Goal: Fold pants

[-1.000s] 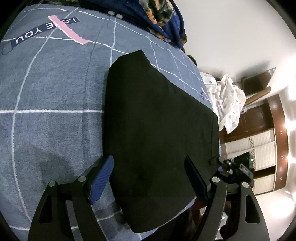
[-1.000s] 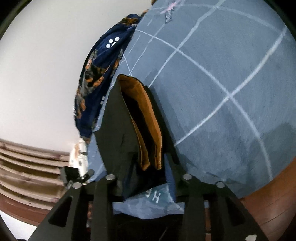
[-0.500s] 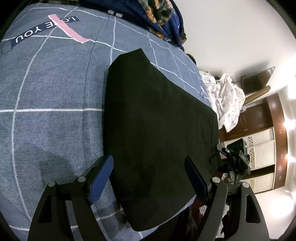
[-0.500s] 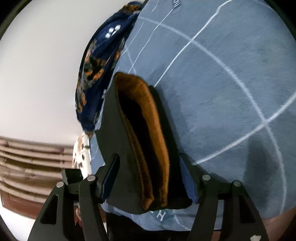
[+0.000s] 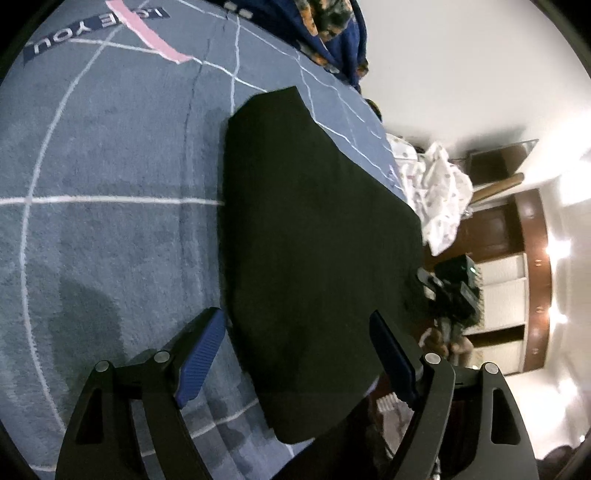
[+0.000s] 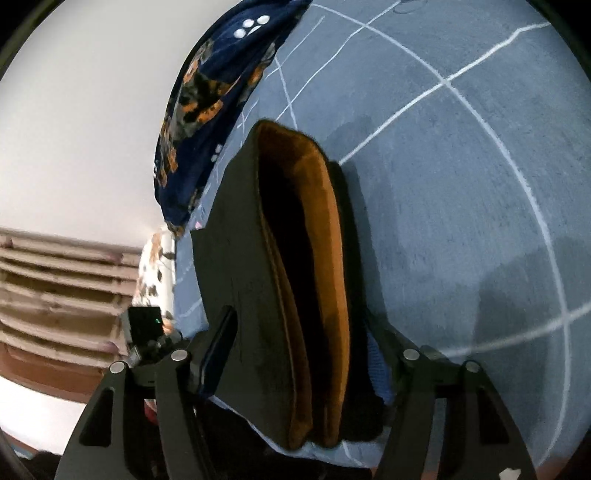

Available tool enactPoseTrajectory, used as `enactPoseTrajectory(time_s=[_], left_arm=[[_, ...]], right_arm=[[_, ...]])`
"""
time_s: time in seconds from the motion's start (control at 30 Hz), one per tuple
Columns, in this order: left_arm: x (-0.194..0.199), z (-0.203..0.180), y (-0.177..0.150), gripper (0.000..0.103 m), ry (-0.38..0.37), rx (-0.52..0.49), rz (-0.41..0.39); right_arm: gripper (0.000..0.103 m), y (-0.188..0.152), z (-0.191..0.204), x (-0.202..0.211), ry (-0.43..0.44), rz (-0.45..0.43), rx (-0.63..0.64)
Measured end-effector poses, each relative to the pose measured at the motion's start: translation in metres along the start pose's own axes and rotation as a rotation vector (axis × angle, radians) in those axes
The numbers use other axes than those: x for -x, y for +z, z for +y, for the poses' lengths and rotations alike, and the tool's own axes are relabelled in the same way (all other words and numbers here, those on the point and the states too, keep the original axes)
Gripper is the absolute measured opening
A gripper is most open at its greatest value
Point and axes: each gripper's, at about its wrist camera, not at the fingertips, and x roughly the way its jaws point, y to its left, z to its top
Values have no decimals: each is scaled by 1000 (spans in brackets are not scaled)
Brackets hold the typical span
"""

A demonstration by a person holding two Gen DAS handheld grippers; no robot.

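black pants (image 5: 310, 236), folded into a flat, roughly rectangular stack, lying on the grey-blue checked bed cover (image 5: 110, 221). open end shows orange-brown lining (image 6: 332, 258) between layers. near end reaches the bed's edge.

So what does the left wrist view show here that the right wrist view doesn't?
Only the left wrist view shows the white dotted cloth, the pink strip with lettering and the pants' plain black top face. Only the right wrist view shows the pants' orange lining at the open end. Both show the folded black pants on the blue-grey grid blanket and the dark blue patterned fabric.
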Motion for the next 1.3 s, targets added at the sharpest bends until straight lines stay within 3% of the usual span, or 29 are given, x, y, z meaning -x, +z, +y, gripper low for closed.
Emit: enactPoseTrajectory(time_s=[0.13,0.2,0.43,0.5,0.63,0.7,0.77,1.0,1.3], left_arm=[[-8,-5,0,83,-29,-49,54],[-10,-7,1,89,-52,-58,62],[-24,-22,8,90,-64,-115,89],[-28,-30,6,88,-38,-169,81],[-33,-34,1,70,22,-233,70],[-34,-32,2,56,43,-233,68],[-35,-31,3,36,100,-249,61],[-44,-49,-2,33,226,-340,42],[-51,-72,-14,33,398,-456,1]], right_arm=[[60,-7,10,-4,-57,3,87],[38,-9,4,-5,-65,2,73],[35,-9,-2,-4,-26,-16,58],[35,-9,-5,-3,-9,-17,43],[36,-9,-6,-3,-3,-21,32],[36,-9,-6,-2,-3,-23,34],[36,-9,-6,-3,-7,-26,38],[36,-11,-4,-4,-23,-39,39],[32,-14,14,-8,-138,-60,111]])
